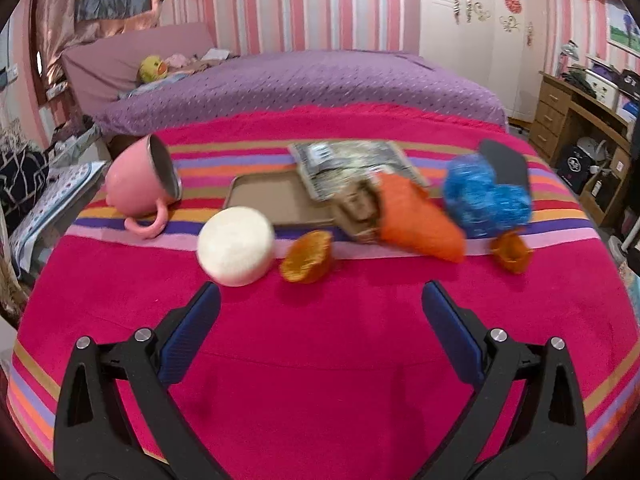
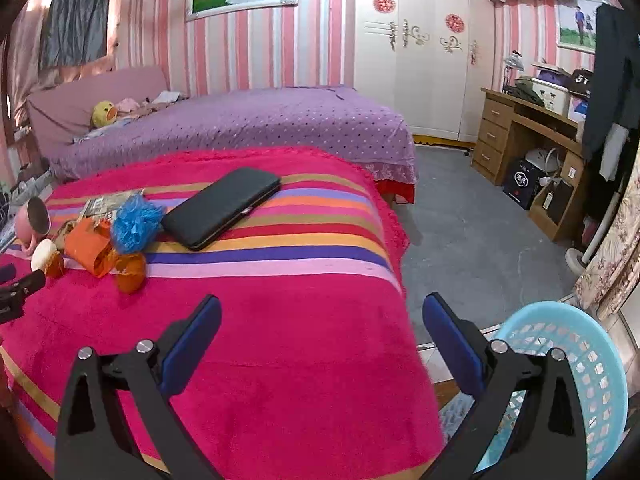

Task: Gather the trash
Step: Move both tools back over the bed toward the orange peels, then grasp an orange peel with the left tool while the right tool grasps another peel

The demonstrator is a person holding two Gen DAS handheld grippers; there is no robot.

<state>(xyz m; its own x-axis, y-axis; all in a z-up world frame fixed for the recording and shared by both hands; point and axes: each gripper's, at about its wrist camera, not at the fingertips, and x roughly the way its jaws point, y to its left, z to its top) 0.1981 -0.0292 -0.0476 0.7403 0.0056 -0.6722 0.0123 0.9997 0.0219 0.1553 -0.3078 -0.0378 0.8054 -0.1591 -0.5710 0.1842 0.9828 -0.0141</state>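
Left wrist view is showing the left gripper (image 1: 320,300) hovering with jaws released and empty, the right gripper (image 2: 320,312) likewise, while the trash (image 1: 418,216) is lying uncollected on the blanket (image 1: 320,360), well apart from the basket (image 2: 580,360).

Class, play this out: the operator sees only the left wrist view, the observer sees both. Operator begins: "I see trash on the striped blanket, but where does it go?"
Observer: A light blue basket stands on the floor off the bed's right edge, beside the right tool.
Operator: Is the right tool carrying anything?
Observer: No, it is open and empty over the pink blanket.
Operator: What is the dark thing behind the blue fluffy ball?
Observer: A flat black case, lying whole on the stripes right of the ball.
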